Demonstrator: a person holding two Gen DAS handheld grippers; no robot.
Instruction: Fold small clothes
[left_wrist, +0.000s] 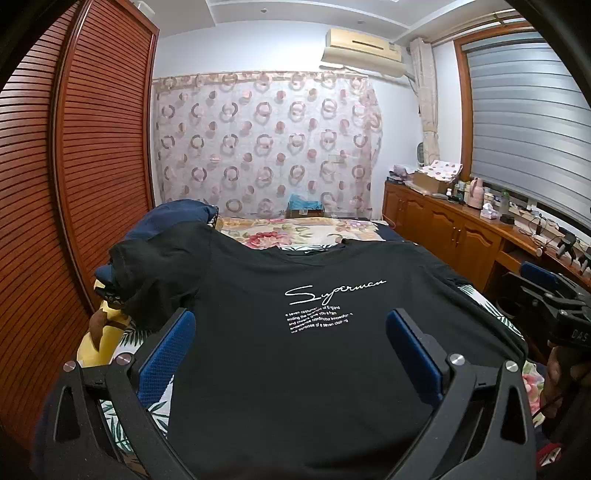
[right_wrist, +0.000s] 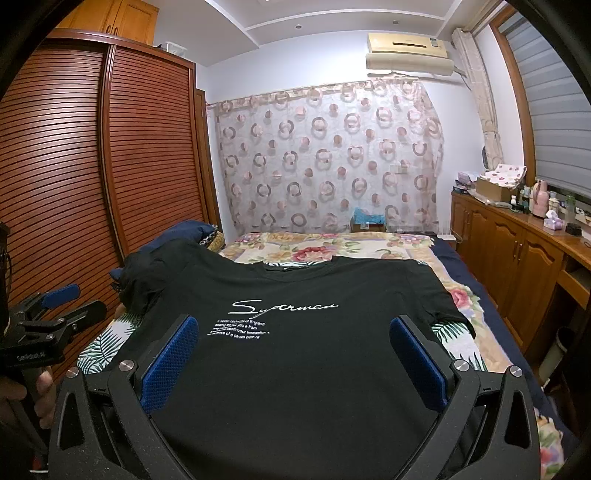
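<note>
A black T-shirt lies spread flat, print up, on the flowered bed — collar toward 12 o'clock. Left gripper and right gripper hover above its lower half — jaws spread wide, pinching nothing.

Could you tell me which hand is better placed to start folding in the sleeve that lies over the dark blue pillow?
Probably the left. Its open tongs hang over the black T-shirt nearer that bunched sleeve. The right tongs, also open, sit closer to the other sleeve.
</note>
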